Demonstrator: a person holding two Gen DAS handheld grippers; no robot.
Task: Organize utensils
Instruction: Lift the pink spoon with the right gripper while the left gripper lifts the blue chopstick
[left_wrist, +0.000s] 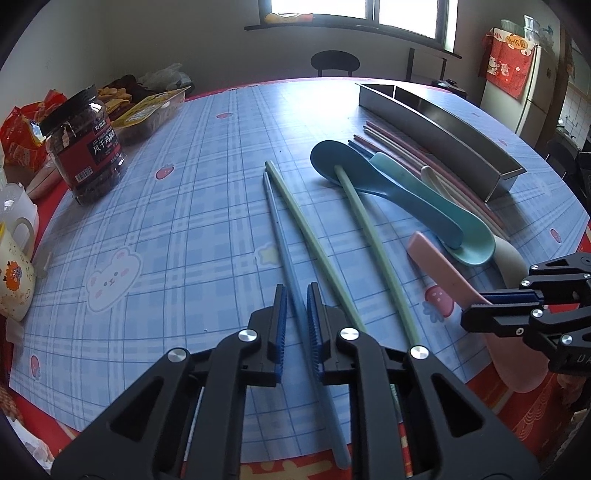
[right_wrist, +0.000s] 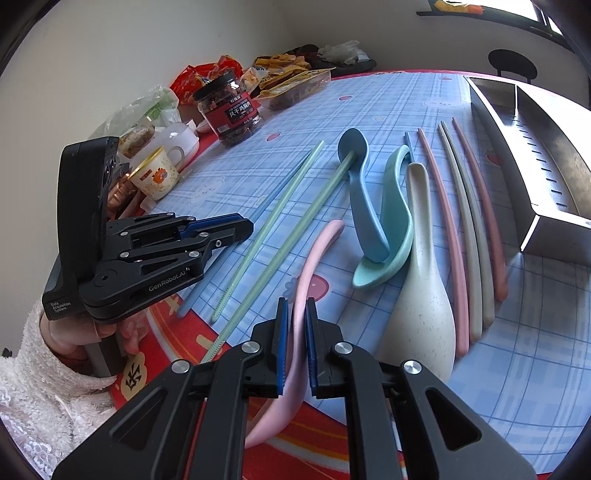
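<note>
Showing what the left view hides, the right wrist camera reveals the right tongs (right_wrist: 294, 332) clenched on the pink spoon (right_wrist: 314, 258), handle pointing away across the table (right_wrist: 517, 350). The left view shows the left tongs (left_wrist: 295, 314) straddling the blue chopstick (left_wrist: 284, 251), grip unclear, lying lengthwise away. Four spoons and two green chopsticks (left_wrist: 314, 240) lie beside the steel tray (left_wrist: 443, 136).

The left gripper (right_wrist: 236, 225) carries "GenRobot.AI" in pale letters on its side, and on its black body the small words "Data Acquisition System". The jar (right_wrist: 232, 110) has a red label with white Chinese characters "风干鸡胸肉" and a barcode below them; the smaller print above the characters is too small to read.
</note>
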